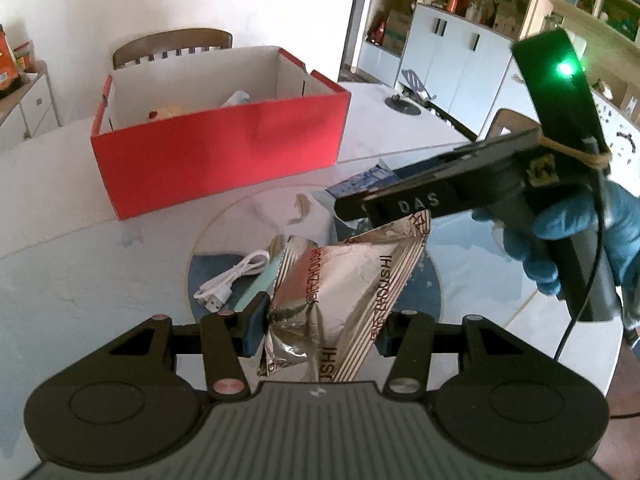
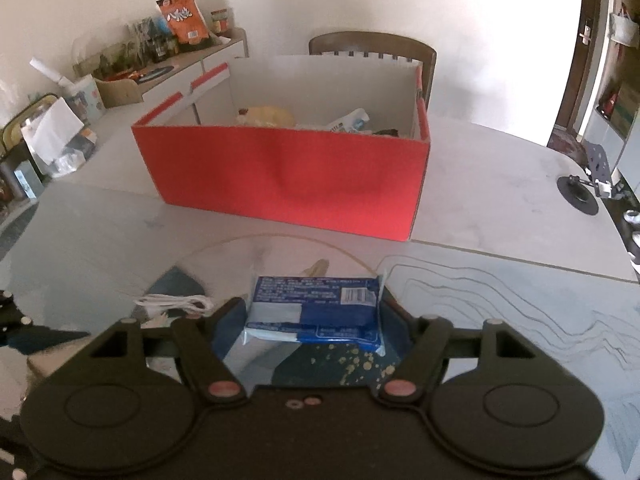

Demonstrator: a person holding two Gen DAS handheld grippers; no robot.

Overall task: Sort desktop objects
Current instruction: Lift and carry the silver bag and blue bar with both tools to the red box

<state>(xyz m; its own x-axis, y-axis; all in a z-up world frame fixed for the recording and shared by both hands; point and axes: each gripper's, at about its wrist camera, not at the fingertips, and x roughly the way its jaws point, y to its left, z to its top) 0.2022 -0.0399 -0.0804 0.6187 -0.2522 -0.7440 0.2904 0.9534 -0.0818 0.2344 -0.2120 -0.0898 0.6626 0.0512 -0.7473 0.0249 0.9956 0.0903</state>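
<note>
My left gripper is shut on a crumpled silver foil snack packet, lifted above the table. My right gripper is shut on a blue and white wrapped packet, held flat between both pads. In the left wrist view the right gripper hangs to the right with the blue packet, a hand in a blue glove on its handle. A red open box stands behind on the table, also the red box ahead in the right wrist view, with several items inside. A white coiled cable lies on the table.
The white cable lies left of the right gripper on a round glass inlay. A wooden chair stands behind the box. A cluttered sideboard lines the left wall. A black round stand sits at the table's right edge.
</note>
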